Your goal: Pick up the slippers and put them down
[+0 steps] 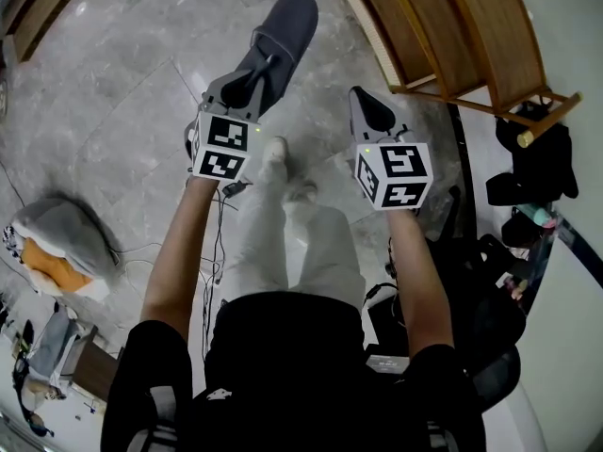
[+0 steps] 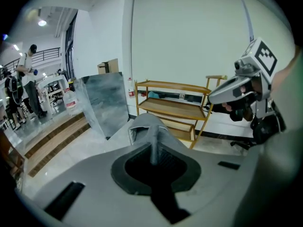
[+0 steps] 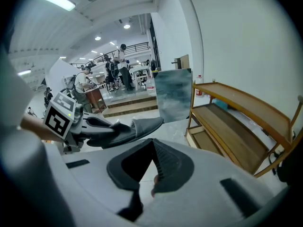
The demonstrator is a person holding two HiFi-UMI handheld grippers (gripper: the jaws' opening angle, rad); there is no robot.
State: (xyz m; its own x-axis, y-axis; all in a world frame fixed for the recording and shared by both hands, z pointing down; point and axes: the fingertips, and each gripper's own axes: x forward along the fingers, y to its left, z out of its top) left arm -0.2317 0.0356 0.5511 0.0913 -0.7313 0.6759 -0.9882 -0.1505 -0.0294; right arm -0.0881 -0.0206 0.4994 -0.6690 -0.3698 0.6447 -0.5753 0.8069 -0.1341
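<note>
A dark grey slipper (image 1: 287, 26) hangs in the air over the marble floor, toe pointing away from me. My left gripper (image 1: 259, 64) is shut on its heel rim. In the left gripper view a thin strip of that rim stands between the jaws (image 2: 154, 148), and the slipper's (image 2: 149, 124) body stretches ahead. The right gripper view shows the same slipper (image 3: 137, 126) from the side. My right gripper (image 1: 363, 97) is level with the left one. Its jaws (image 3: 154, 148) meet along a line with nothing between them. No second slipper is in view.
A wooden shelf rack (image 1: 452, 36) stands ahead on the right, black bags (image 1: 537, 158) beside it. A grey and orange bundle (image 1: 61, 248) lies on the floor to my left, near cables. My white shoes (image 1: 275, 153) are below the grippers. A marble slab (image 2: 104, 100) leans ahead.
</note>
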